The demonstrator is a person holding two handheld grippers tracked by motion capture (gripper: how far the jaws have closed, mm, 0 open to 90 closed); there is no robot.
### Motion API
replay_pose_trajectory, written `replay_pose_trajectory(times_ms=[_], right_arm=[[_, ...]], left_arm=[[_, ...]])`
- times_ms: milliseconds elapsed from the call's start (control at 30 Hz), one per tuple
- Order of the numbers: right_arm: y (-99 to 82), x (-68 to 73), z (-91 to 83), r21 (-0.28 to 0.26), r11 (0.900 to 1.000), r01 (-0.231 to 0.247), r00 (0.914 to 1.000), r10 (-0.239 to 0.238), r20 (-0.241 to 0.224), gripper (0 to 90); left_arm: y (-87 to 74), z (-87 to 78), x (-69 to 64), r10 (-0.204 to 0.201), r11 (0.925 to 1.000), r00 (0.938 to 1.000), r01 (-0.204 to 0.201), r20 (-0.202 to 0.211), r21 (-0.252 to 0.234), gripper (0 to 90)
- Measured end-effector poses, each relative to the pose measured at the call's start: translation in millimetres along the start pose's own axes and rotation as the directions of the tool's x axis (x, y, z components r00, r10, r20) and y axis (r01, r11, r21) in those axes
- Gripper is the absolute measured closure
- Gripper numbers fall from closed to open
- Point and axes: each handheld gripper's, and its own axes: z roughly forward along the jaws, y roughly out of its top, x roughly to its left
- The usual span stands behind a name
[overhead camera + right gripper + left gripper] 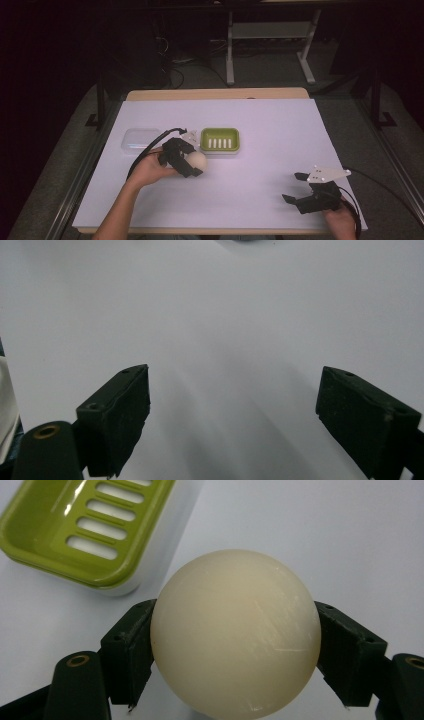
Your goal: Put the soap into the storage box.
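Note:
A cream-coloured round soap ball (pixel 197 160) sits between the jaws of my left gripper (pixel 192 162), which is shut on it just in front of the green slotted soap dish (pixel 220 139). In the left gripper view the ball (pixel 235 632) bulges between both black pads, and the green dish (pixel 85 527) lies up at the left. My right gripper (pixel 295 187) rests low near the table's front right, jaws wide apart. Nothing but white table shows between its pads (pixel 117 415) in the right gripper view.
A clear plastic lid (pixel 140 139) lies left of the dish. The white table cover (pixel 260 165) spreads between the two hands. Desk legs and cables stand on the dark floor beyond the far edge.

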Motion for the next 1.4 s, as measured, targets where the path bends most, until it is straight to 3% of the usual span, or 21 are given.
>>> replay_pose_trajectory(times_ms=[267, 667, 1033, 1233, 1400], right_arm=[[0.3, -3.1, 1.5, -0.003, 1.0, 0.001, 1.0, -0.001, -0.007, 13.4], [1.3, -2.8, -3.0, -0.023, 0.9997, 0.001, 1.0, -0.001, -0.008, 13.3], [3.7, -3.4, -2.2, -0.02, 0.9998, 0.009, 0.9999, -0.009, -0.006, 13.4], [5.1, -1.5, -1.4, -0.007, 0.9998, 0.018, 0.9998, -0.018, -0.004, 13.4], [5.7, -1.4, -2.2, -0.013, 0.9997, 0.02, 0.9998, -0.02, -0.005, 13.3]], left_arm=[[16.4, -6.4, 8.8, 0.007, 0.9999, 1.0, -0.007, -0.003, -0.015, 24.7], [35.7, 2.3, 19.9, -0.01, 0.9997, 0.9998, 0.011, 0.015, -0.021, 24.8], [52.8, 5.9, 37.0, -0.01, 0.9999, 0.9999, 0.01, 0.004, -0.006, 24.8], [58.4, 8.2, 46.8, -0.032, 0.9988, 0.9995, 0.032, 0.003, -0.037, 24.8], [69.1, 8.0, 51.4, -0.017, 0.9984, 0.9997, 0.018, 0.018, -0.054, 24.7]])
